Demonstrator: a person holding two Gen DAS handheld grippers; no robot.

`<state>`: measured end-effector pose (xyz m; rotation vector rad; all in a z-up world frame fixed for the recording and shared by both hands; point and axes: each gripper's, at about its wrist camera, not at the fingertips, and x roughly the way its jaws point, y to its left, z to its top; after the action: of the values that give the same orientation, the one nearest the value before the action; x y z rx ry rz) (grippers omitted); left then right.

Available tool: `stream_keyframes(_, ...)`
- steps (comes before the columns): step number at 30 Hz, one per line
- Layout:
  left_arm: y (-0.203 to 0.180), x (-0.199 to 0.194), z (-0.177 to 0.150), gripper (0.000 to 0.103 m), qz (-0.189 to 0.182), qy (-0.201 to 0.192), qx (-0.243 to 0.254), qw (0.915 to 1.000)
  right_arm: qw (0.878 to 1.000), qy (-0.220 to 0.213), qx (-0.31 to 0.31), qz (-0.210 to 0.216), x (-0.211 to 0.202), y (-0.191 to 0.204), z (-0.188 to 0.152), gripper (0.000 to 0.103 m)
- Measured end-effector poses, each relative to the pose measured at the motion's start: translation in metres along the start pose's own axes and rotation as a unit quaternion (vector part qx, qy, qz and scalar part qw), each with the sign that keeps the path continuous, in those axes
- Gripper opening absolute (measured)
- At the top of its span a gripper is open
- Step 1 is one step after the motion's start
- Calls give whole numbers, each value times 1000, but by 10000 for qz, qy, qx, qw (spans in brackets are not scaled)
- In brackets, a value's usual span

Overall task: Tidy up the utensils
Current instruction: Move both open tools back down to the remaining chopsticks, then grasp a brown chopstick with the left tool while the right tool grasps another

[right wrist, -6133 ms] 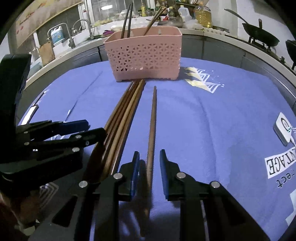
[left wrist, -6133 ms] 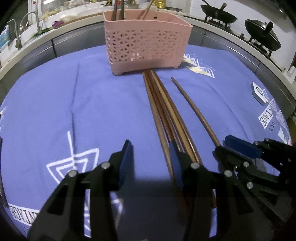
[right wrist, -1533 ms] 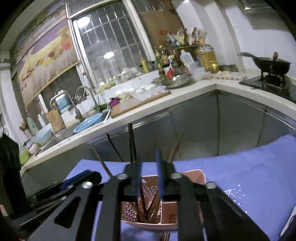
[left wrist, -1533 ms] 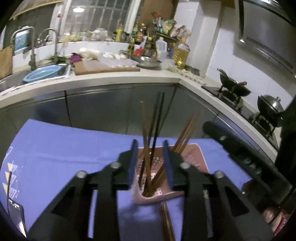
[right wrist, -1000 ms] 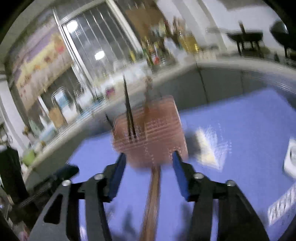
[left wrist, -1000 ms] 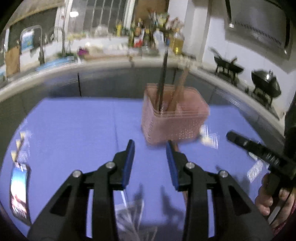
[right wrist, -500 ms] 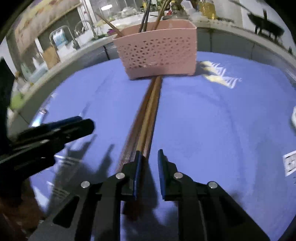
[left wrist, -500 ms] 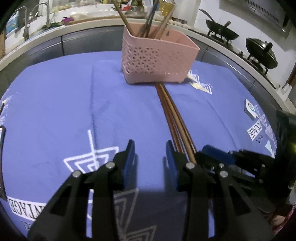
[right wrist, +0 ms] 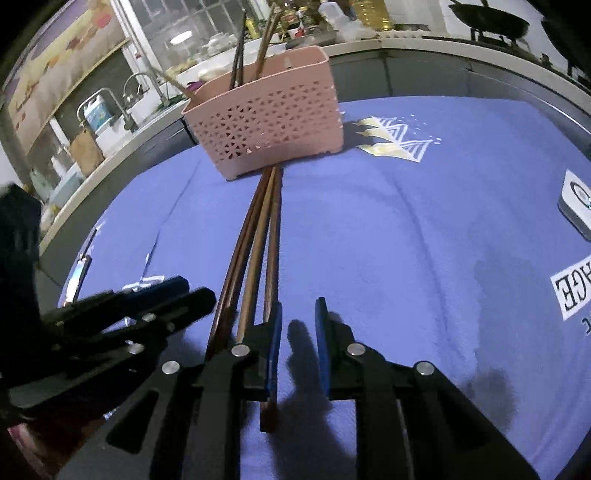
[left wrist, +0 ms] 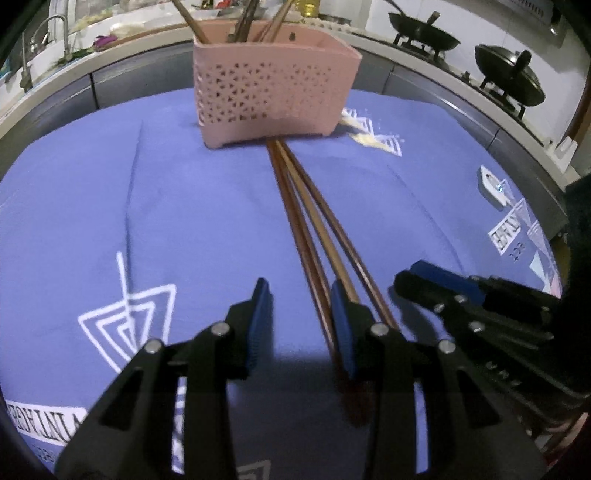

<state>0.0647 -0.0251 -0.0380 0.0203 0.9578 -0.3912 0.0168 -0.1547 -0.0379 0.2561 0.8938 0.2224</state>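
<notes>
Three brown chopsticks (left wrist: pixel 306 229) lie together on the blue cloth (left wrist: pixel 184 221), running from the pink basket (left wrist: pixel 273 85) toward me. Several more chopsticks (left wrist: pixel 243 18) stand in the basket. My left gripper (left wrist: pixel 301 325) hangs low over the cloth, open, with the chopsticks passing under its right finger (left wrist: pixel 341 325). The right gripper (right wrist: pixel 298 332) is open by a narrow gap with only cloth between its pads; the chopsticks (right wrist: pixel 262 236) lie just left of it, one running under its left finger (right wrist: pixel 275 339). Each gripper shows in the other's view, the right gripper (left wrist: pixel 424 280) and the left gripper (right wrist: pixel 192 291).
A small white device (right wrist: pixel 576 203) sits on the cloth at the right. A phone (right wrist: pixel 79 273) lies at the cloth's left edge. Beyond the cloth runs a counter with woks (left wrist: pixel 424 37) on a stove at the right and a sink tap (right wrist: pixel 144 92) at the left.
Both grippers came down from above the basket to the near ends of the chopsticks on the cloth. The right jaws narrowed. Fewer chopsticks lie on the cloth than six seconds ago, more stand in the basket.
</notes>
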Motion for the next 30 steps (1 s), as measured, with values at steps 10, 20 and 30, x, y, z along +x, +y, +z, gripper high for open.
stream_keyframes(10,1,5,-2,33,175,-61,32,9998,9999,-4,12,101,1,0,-2,19)
stream_keyframes(20,-7,8,-3,31,616,-105,251,9977,9991,5,-426,37,10,17,-7,19)
stream_keyframes(30,10,7,0,7,530,-117,196,9983,9992,19,-384,137,8,16,-4,19)
